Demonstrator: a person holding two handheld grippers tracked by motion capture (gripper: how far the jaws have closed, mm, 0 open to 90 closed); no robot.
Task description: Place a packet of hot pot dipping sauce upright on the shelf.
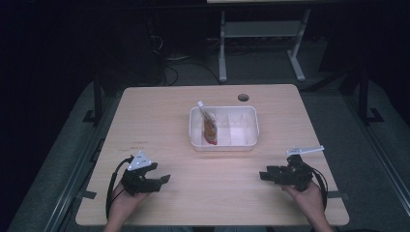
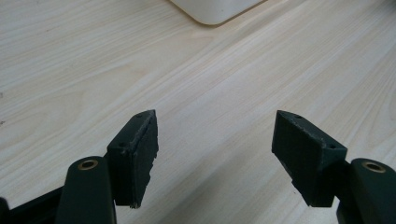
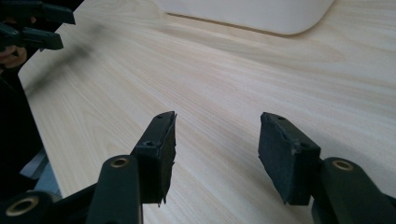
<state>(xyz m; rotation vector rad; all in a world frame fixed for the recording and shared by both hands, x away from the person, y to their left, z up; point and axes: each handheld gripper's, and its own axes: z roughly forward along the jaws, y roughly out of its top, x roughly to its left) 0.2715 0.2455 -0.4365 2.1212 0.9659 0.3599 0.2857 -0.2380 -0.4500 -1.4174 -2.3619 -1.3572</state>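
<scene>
A white divided tray (image 1: 251, 126) sits at the middle of the wooden table (image 1: 159, 121). An orange-and-white spouted pouch (image 1: 209, 126) leans in its left compartment. My left gripper (image 1: 164, 179) rests low near the front left of the table, open, nothing between its jaws. In its own view the left gripper (image 2: 215, 140) frames bare wood, with the tray's corner (image 2: 212, 11) at the top. My right gripper (image 1: 263, 175) is at the front right, open and empty. The right gripper (image 3: 217, 140) faces bare wood, with the tray's wall (image 3: 252, 14) ahead.
A round grommet hole (image 1: 243, 97) lies near the table's far edge. Beyond the table stands a white metal frame (image 1: 261, 34) on a dark floor. The left gripper (image 3: 28, 28) shows far off in the right gripper view's top left.
</scene>
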